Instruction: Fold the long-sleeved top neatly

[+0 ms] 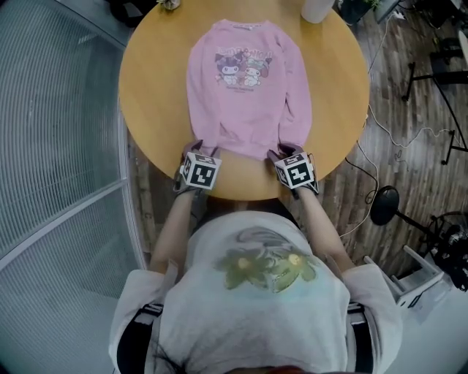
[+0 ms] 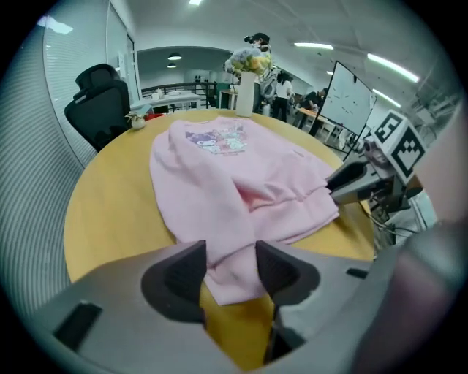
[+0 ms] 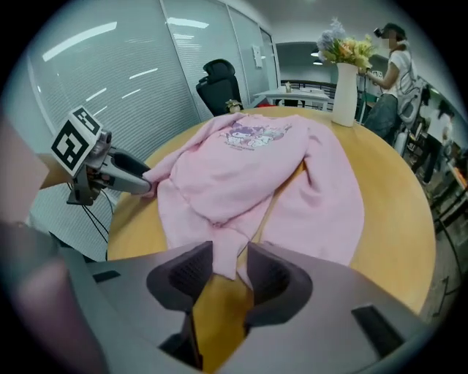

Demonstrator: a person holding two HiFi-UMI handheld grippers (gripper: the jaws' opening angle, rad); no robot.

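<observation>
A pink long-sleeved top (image 1: pixel 245 102) with a cartoon print lies front up on the round wooden table (image 1: pixel 153 88), collar away from me, sleeves lying along its sides. My left gripper (image 1: pixel 196 151) is at the near left hem corner. In the left gripper view that pink corner (image 2: pixel 230 274) lies on the table between the left gripper's (image 2: pixel 228 259) spread jaws, which do not press it. My right gripper (image 1: pixel 281 153) is at the near right corner. A pink cloth end (image 3: pixel 228 252) lies loose between the right gripper's (image 3: pixel 230 257) parted jaws.
A white vase (image 1: pixel 316 9) with flowers (image 3: pixel 344 47) stands at the table's far edge, and a small object (image 1: pixel 170 4) sits at the far left. A glass wall with blinds (image 1: pixel 58 146) runs on the left. A black stand (image 1: pixel 384 204) and cables are on the floor at right.
</observation>
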